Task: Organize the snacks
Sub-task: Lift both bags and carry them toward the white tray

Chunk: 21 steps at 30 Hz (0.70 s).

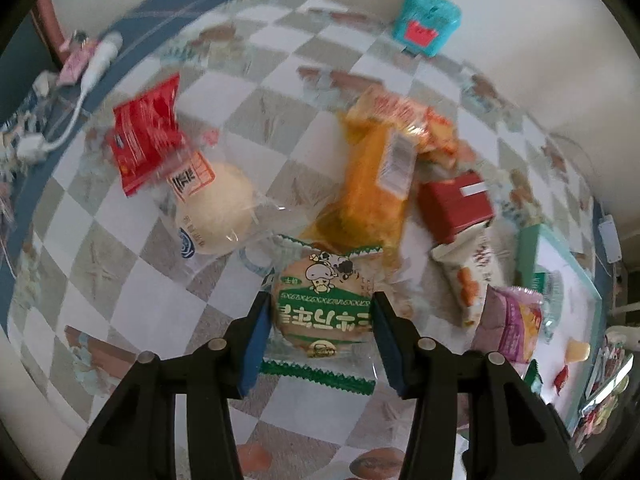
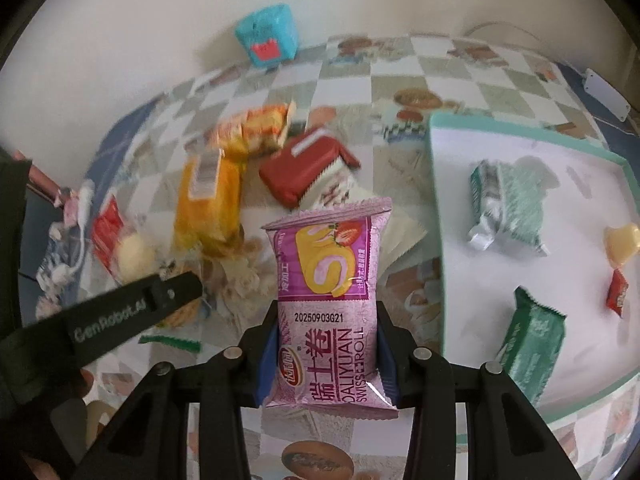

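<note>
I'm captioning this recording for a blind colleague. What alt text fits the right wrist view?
The right gripper clamps a pink Swiss roll packet above a checkered tablecloth. To its right, a white tray holds green packets, a jelly cup and a small red sweet; to its left lie orange and red snacks, with the left gripper's arm reaching in.

The left black plastic two-finger gripper (image 1: 320, 312) is showing angular, hollowed-out linkage arms, round silver pins at the joints, and flat blue pads (image 1: 256, 340) lining the inner faces of its fingers. The right black plastic two-finger gripper (image 2: 326, 344) is showing the same build: silver pins and blue pads (image 2: 269, 356). In the right wrist view, the left gripper's black finger is displaying pale "GenRobot.AI" lettering along its side.
</note>
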Each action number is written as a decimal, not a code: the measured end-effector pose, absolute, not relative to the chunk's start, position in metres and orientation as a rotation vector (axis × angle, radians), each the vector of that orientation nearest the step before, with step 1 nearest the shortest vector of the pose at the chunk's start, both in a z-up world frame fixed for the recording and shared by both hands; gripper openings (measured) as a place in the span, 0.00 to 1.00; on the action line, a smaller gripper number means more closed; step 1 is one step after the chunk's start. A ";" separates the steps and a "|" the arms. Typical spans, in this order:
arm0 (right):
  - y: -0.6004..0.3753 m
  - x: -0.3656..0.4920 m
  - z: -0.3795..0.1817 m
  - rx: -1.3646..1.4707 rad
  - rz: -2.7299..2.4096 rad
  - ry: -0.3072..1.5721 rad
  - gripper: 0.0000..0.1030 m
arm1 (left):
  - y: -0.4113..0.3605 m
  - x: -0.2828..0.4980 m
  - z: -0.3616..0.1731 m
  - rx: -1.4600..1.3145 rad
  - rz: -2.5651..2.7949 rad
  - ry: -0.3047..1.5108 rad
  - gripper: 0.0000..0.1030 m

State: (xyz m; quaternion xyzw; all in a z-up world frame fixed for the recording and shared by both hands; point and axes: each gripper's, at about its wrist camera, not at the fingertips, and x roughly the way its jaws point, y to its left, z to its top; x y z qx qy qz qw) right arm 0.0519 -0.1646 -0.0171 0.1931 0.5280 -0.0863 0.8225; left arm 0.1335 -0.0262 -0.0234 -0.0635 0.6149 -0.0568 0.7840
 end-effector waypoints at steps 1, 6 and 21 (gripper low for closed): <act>-0.168 0.050 -0.012 0.422 -0.183 1.109 0.43 | -0.026 0.131 -0.016 -0.140 -0.131 1.310 0.50; -0.183 0.048 0.005 0.457 -0.210 1.056 0.44 | -0.032 0.118 0.011 -0.109 -0.154 1.234 0.50; -0.278 0.023 0.030 0.552 -0.433 0.942 0.44 | -0.106 0.101 0.038 -0.019 -0.291 1.186 0.50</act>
